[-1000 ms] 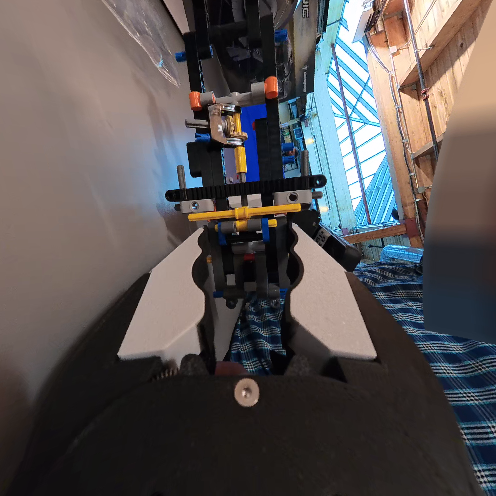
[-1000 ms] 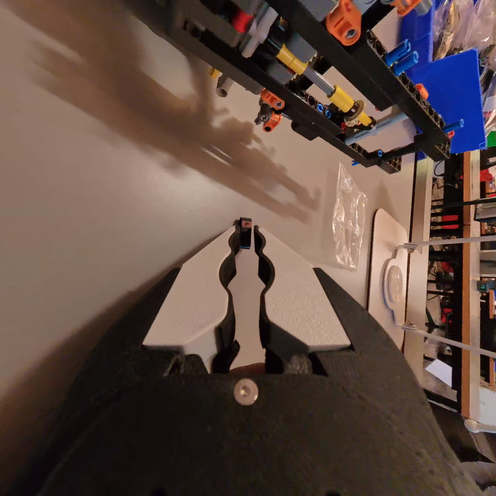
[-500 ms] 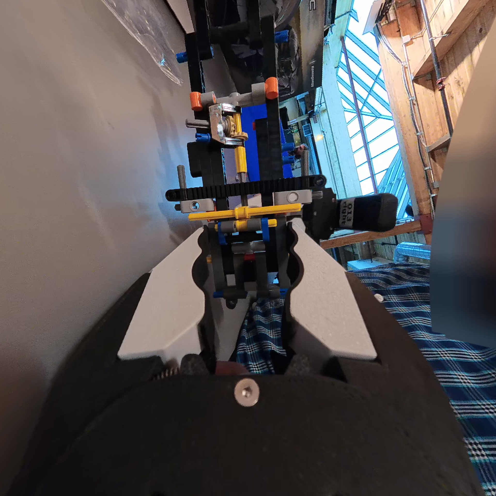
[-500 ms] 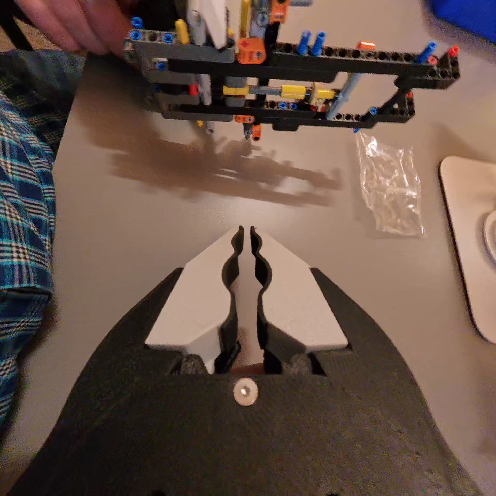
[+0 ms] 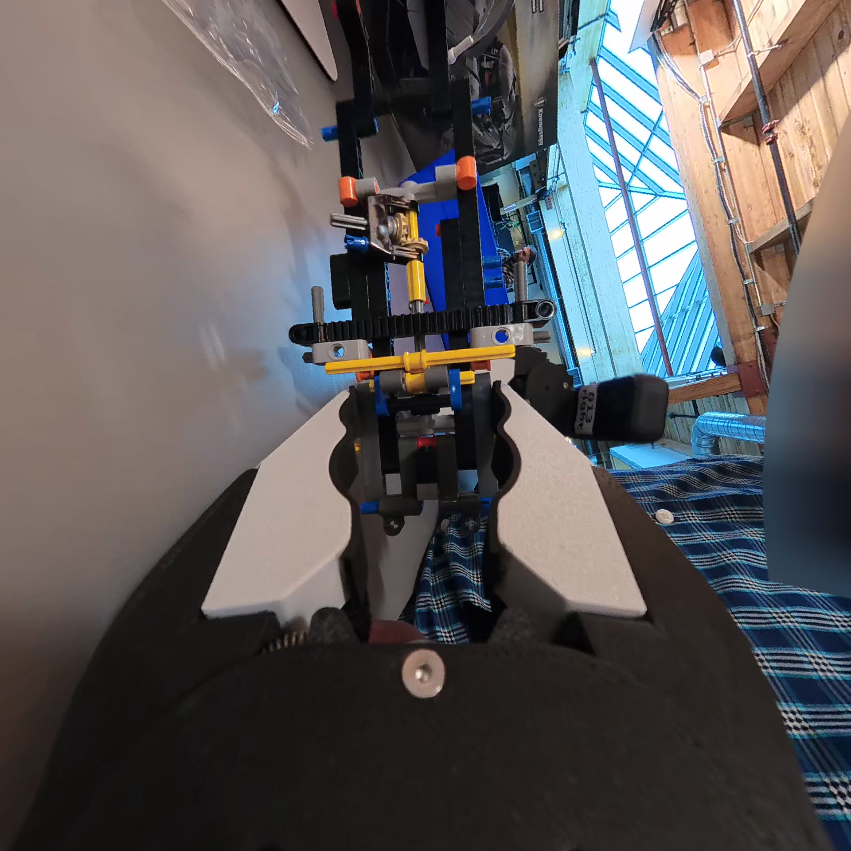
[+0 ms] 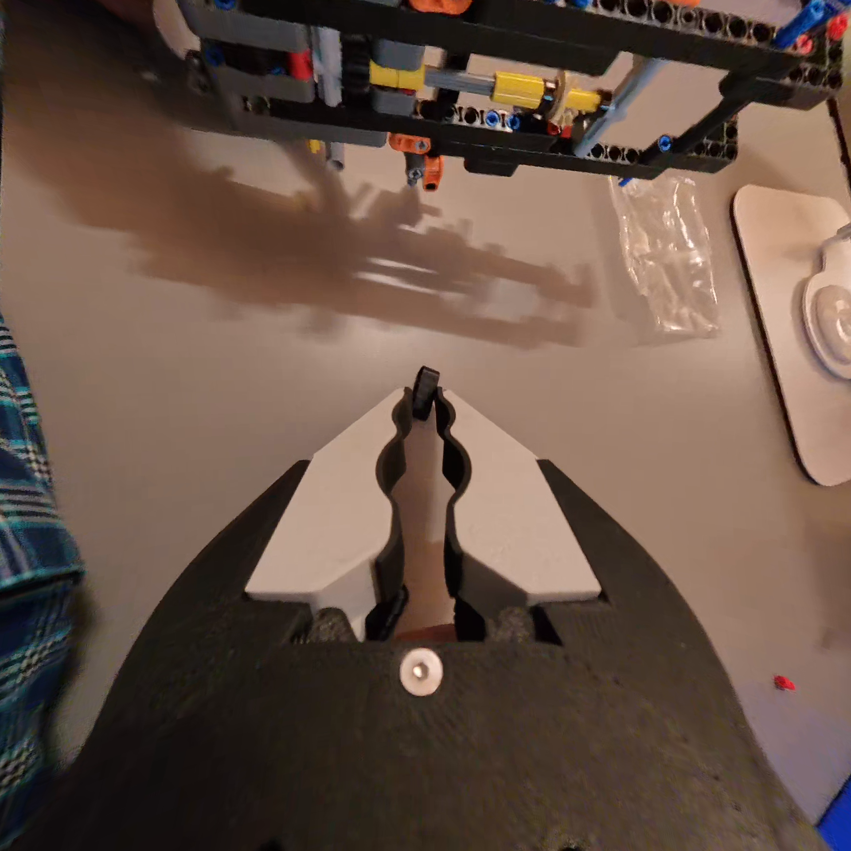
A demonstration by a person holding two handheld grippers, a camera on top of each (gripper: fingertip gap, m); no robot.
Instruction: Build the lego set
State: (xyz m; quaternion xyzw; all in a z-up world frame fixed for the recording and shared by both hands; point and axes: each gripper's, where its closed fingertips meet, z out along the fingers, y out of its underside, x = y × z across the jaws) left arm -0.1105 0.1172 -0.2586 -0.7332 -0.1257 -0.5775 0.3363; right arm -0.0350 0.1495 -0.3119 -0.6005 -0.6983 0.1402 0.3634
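Note:
My left gripper [image 5: 423, 400] is shut on the near end of a long black Lego Technic chassis [image 5: 414, 322], both pads pressing on its sides, and holds it above the beige table [image 5: 115, 322]. The chassis carries a black toothed rack, yellow axles, grey connectors and orange and blue pins. It also shows in the right wrist view [image 6: 460, 115], across the top, casting a shadow on the table. My right gripper [image 6: 426, 396] is shut on a small black piece [image 6: 426, 384] that sticks out at its fingertips, below the chassis. Its black body [image 5: 612, 410] shows beside the chassis in the left wrist view.
A clear plastic bag [image 6: 667, 258] lies on the table [image 6: 184, 368] right of the chassis. A white board [image 6: 783, 414] with a white object lies at the right edge. A tiny red piece [image 6: 783, 683] lies lower right. A plaid sleeve [image 6: 23, 552] is at the left. About 10 cm separates my left fingertips from my right.
My right gripper has swung round and moved closer under the chassis; its body has come into the left wrist view. My left gripper keeps its grip on the chassis.

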